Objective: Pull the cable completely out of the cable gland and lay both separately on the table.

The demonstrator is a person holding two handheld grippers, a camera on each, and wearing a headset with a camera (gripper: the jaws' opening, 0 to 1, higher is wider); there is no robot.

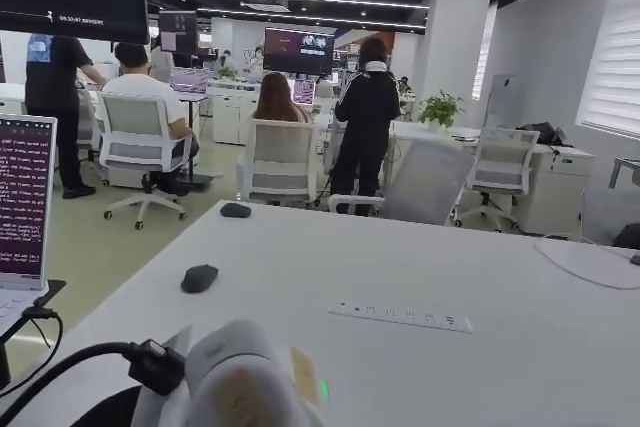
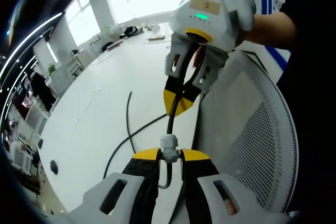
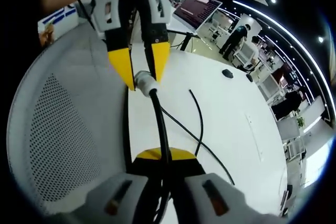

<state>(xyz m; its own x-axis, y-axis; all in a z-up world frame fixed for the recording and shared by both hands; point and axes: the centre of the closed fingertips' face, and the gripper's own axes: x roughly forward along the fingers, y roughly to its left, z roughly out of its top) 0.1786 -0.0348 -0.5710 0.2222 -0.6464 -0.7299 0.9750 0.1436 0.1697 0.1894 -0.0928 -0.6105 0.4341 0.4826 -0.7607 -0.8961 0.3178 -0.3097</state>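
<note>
The pale cable gland (image 2: pixel 169 143) sits clamped between the yellow-tipped jaws of my left gripper (image 2: pixel 169 156). A black cable (image 2: pixel 173 114) runs up out of the gland into my right gripper (image 2: pixel 181 100), which is shut on it a short way off. In the right gripper view the cable (image 3: pixel 160 124) leads from my right gripper (image 3: pixel 160 156) to the gland (image 3: pixel 143 81), held by the left gripper (image 3: pixel 143 74). Both hang over the near edge of the white table (image 2: pixel 105 93). A gripper's white body (image 1: pixel 240 377) fills the bottom of the head view.
More black cable (image 2: pixel 128 124) lies loose on the table. A white mesh chair back (image 3: pixel 58 129) is close under the grippers. Two mice (image 1: pixel 199 277) (image 1: pixel 235 210), a power strip (image 1: pixel 400 315) and a laptop (image 1: pixel 20 207) are on the table. People work beyond.
</note>
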